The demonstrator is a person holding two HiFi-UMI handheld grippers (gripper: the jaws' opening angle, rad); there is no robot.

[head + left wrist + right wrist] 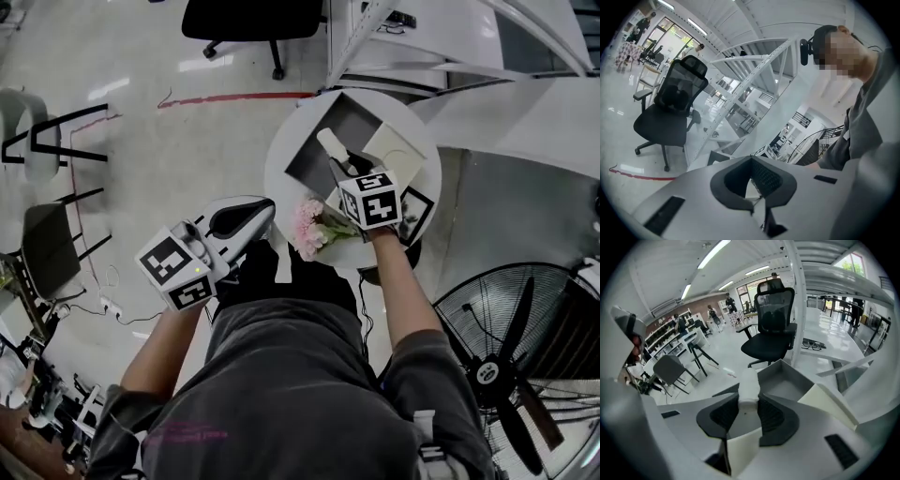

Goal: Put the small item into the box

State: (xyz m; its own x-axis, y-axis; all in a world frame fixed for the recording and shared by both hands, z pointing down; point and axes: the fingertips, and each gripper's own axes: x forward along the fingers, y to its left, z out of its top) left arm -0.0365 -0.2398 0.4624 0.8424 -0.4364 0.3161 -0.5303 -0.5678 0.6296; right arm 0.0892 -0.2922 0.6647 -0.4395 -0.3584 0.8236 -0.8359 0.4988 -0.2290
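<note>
An open box (pixel 354 120) with a grey inside stands on the round white table (pixel 281 178), its cream lid (pixel 396 150) folded out to the right. My right gripper (pixel 343 165) is shut on a small white oblong item (pixel 330 144) and holds it over the box's near edge. In the right gripper view the item (pixel 749 383) stands up between the pads of the right gripper (pixel 749 405), with the box (pixel 790 386) and the lid (pixel 826 401) just beyond. My left gripper (pixel 246 217) hangs left of the table, off its edge. Its jaws meet at the tips with nothing between them (pixel 751 160).
A bunch of pink flowers (pixel 309 225) lies at the table's near edge, beside my right gripper. A dark framed panel (pixel 418 212) sits at the near right. A black office chair (pixel 253 19) stands beyond on the floor, white stairs are behind, and a floor fan (pixel 516 366) is at the right.
</note>
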